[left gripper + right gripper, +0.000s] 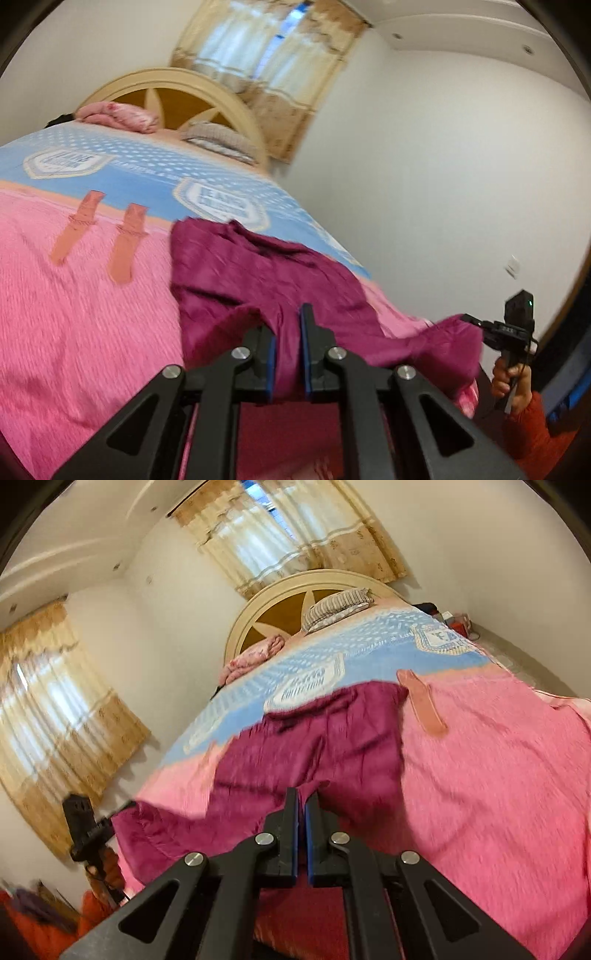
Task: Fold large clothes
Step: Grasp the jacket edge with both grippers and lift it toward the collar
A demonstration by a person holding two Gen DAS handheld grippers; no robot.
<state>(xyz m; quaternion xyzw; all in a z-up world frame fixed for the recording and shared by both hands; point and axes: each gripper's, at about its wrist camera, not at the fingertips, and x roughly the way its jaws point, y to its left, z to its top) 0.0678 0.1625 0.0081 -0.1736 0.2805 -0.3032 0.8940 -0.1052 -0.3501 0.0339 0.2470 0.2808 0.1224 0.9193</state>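
The magenta garment [258, 273] lies rumpled on the pink blanket [74, 295] of the bed (blurred), each hand-held gripper, left [287, 325] and right [301, 805], pinching its near edge.

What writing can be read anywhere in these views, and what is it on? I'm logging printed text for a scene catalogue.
Crest badges on the blue blanket: block lettering, nearest badge upside down and blurred, not readable.
Badge in the right wrist view: two lines of letters, too smeared to read.
Far badge: a fragment like "FA", uncertain.
Maroon garment, pink bedspread, both grippers: no text visible.
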